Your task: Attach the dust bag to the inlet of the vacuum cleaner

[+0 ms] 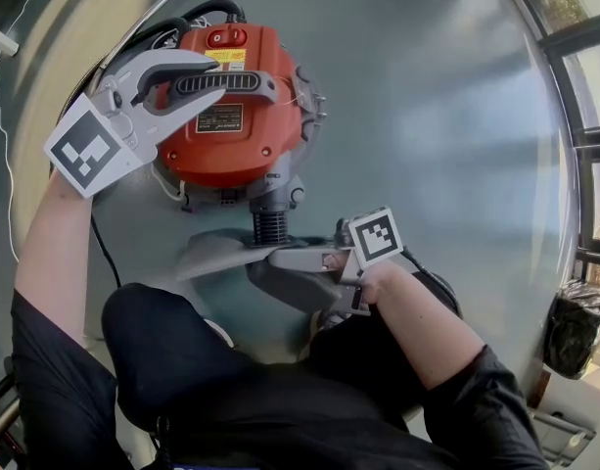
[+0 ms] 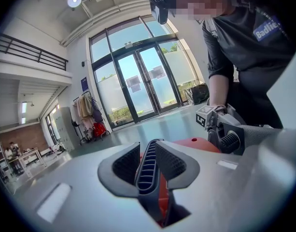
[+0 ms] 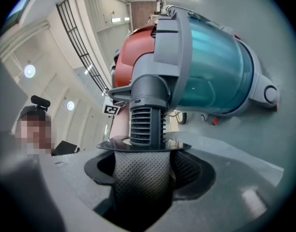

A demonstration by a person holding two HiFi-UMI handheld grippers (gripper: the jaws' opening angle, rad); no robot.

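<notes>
We see our right gripper with its jaws closed on the grey mesh neck of the dust bag, just under the bag's dark flat collar. The collar meets the end of the ribbed grey inlet of the vacuum cleaner, whose red top and teal drum look tilted above the grey floor.

Place: large, bright entrance hall, like a workplace lobby | Shown by: tall glass double doors onto daylight; railed mezzanine above; coat rack by the wall; people at a far table; smooth polished floor
</notes>
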